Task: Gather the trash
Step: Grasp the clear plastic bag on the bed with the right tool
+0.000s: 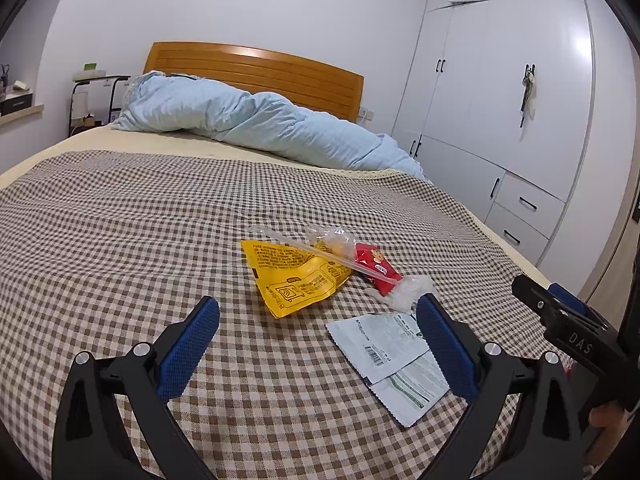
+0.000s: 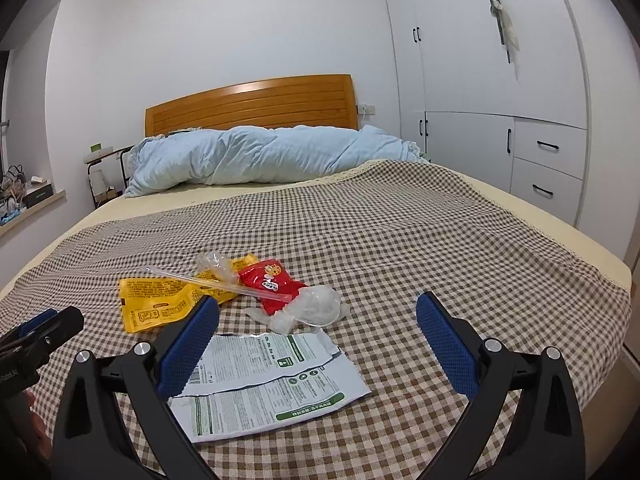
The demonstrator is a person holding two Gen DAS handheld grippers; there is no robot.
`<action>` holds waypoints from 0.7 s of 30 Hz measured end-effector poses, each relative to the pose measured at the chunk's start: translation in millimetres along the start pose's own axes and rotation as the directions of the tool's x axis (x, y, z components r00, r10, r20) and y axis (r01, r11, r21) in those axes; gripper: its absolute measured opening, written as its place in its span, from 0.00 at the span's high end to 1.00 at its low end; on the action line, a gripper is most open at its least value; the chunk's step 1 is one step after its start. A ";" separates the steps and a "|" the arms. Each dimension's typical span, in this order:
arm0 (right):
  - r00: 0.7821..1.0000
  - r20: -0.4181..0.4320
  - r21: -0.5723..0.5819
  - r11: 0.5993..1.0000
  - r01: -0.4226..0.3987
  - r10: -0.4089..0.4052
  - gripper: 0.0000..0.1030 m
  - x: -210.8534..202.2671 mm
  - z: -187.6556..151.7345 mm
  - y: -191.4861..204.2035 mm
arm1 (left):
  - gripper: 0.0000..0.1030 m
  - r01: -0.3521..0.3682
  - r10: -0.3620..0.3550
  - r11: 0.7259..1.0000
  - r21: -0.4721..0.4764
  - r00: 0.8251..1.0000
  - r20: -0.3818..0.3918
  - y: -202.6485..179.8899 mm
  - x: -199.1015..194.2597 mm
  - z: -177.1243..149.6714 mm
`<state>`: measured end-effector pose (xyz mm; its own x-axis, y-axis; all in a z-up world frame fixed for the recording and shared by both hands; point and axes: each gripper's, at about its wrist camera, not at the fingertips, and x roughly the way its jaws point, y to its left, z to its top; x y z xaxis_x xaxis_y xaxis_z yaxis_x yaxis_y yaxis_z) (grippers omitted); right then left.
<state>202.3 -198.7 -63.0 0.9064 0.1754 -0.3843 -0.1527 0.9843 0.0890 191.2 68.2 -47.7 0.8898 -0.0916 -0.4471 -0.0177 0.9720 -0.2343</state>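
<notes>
Trash is seen lying in a loose cluster on the checked bed cover (image 2: 400, 240), toward the foot edge of the bed, approx. mid-width; nothing has been picked up yet.

Left to right, per the right wrist view:

- Yellow wrapper (image 2: 160, 300): flat, creased film pouch, nearest the left side of the bed. Judged very light, limp and a bit slick; best pinched at a raised, crumpled edge rather than pressed flat into the cover.
- Clear straw (image 2: 216, 284): laid diagonally across the yellow wrapper and onto the red packet. Thin, stiffer than the rest, likely to roll or slip from the pads; a grip across its mid-length is suggested.
- Red packet (image 2: 272, 284): small, puffed, partly under the straw. Light, prob. crinkly; its bulge gives something to close on.
- Clear plastic film (image 2: 316, 308): crumpled ball touching the red packet. Soft, almost weightless, easily grabbed anywhere.
- White torn packet (image 2: 260, 384): flat, two overlapping pieces, closest to the foot edge. Hardest to lift, since it lies flush on soft cloth; the jagged torn edge is the likeliest hold, w/ risk of pinching the cover too.

No bin, bag or other container for the trash is visible in either view.

Left gripper (image 1: 318, 316): fingers spread wide, empty, held over the cover w/ the yellow wrapper ahead and the white torn packet beside its right finger. Right gripper (image 2: 318, 316): also spread wide, empty, the white torn packet lying between and partly under its fingers.
</notes>
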 end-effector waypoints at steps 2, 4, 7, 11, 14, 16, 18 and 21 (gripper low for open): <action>1.000 0.006 -0.005 1.000 0.007 -0.007 0.08 0.1 0.4 -0.6 | 0.07 0.001 -0.001 1.000 0.004 1.000 -0.002 -1.7 0.2 1.0; 1.000 0.007 -0.017 1.000 0.024 -0.024 0.08 1.4 1.8 -3.3 | 0.07 0.006 -0.006 1.000 0.009 1.000 0.007 -3.2 -2.3 3.2; 1.000 0.005 -0.016 1.000 0.020 -0.020 0.08 5.9 5.4 -13.2 | 0.07 0.012 -0.012 1.000 0.019 1.000 0.014 -6.0 -2.7 8.0; 0.999 -0.048 0.029 0.999 -0.018 0.020 0.08 26.0 12.8 -34.1 | 0.07 0.007 -0.007 0.999 0.051 1.000 0.005 -12.8 8.1 16.2; 0.994 -0.099 0.054 0.998 -0.043 0.048 0.08 48.0 16.0 -42.0 | 0.07 -0.002 0.002 0.998 0.064 1.000 0.001 -17.0 20.6 23.3; 0.992 -0.118 0.020 0.999 -0.034 0.037 0.08 60.3 16.1 -37.0 | 0.07 -0.014 0.014 0.998 0.068 1.000 0.002 -17.8 29.1 26.8; 0.990 -0.141 -0.037 0.999 -0.028 0.023 0.08 73.8 15.0 -25.3 | 0.07 -0.027 0.028 0.998 0.063 1.000 -0.007 -16.6 37.1 29.5; 0.985 -0.172 -0.088 0.996 -0.034 0.018 0.08 90.6 10.8 -11.1 | 0.07 -0.041 0.042 0.998 0.050 0.999 -0.019 -11.7 47.8 33.9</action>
<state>290.4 -194.0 -88.9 0.8225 0.1943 -0.5346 -0.2171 0.9759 0.0207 249.4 59.8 -37.1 0.8793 -0.0545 -0.4731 -0.0315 0.9846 -0.1721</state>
